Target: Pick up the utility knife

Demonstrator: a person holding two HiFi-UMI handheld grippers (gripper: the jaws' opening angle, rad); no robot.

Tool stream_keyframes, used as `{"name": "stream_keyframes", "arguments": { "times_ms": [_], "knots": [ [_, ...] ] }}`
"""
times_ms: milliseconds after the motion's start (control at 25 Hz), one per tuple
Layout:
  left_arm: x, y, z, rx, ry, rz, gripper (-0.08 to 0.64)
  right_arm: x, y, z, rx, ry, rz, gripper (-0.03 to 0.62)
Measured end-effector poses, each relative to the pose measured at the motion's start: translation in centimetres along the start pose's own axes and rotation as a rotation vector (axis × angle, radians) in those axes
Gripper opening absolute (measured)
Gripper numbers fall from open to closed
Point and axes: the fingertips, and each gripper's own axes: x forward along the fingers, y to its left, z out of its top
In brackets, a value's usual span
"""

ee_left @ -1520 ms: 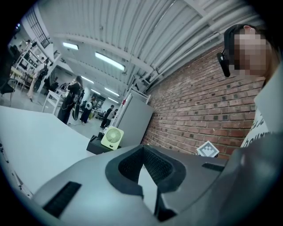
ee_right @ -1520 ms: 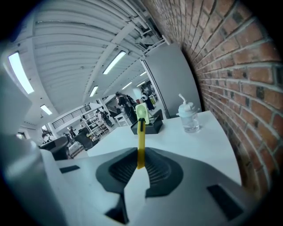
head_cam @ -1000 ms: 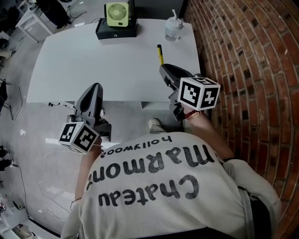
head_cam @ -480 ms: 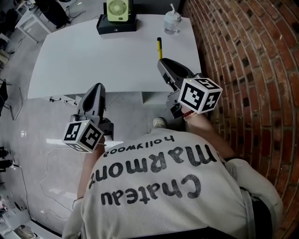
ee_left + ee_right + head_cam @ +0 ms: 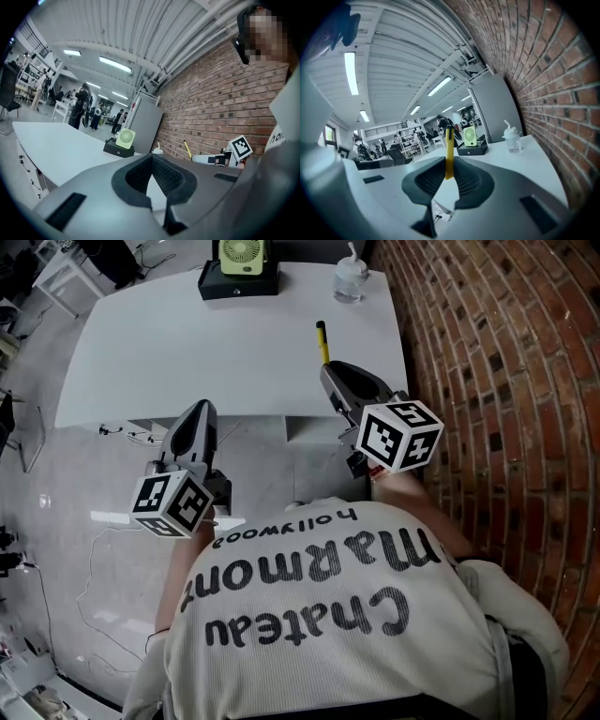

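Head view: slim yellow plastic utility knife (image 5: 322, 341), black tip, lies flat on the white counter (image 5: 187, 352) near its right edge. Right gripper (image 5: 332, 379) is over the counter's near edge, left gripper (image 5: 199, 412) by that edge. Left gripper view: jaws apart, empty. Right gripper view: jaws apart, empty, knife dead ahead. We'd straddle its narrow handle mid-length, then close.

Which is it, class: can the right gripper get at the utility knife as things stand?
Probably yes. The right gripper is open and aimed at the utility knife, which lies just ahead on the white table, nothing between them.
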Motion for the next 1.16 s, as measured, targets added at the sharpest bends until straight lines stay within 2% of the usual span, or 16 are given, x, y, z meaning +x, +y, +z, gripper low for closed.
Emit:
{"name": "stream_keyframes", "arguments": {
  "times_ms": [480, 960, 1160],
  "knots": [
    [0.8, -1.1, -0.8, -0.027, 0.010, -0.037, 0.002, -0.8, -1.2, -1.1, 0.004, 0.033, -0.027, 0.058],
    [1.5, -0.9, -1.5, -0.022, 0.042, -0.034, 0.001, -0.7, -2.1, -1.3, 0.024, 0.042, -0.043, 0.058],
    [1.8, -0.7, -1.3, 0.035, 0.048, -0.029, 0.001, -0.5, -2.3, -1.3, 0.023, 0.037, -0.048, 0.058]
  ]
}}
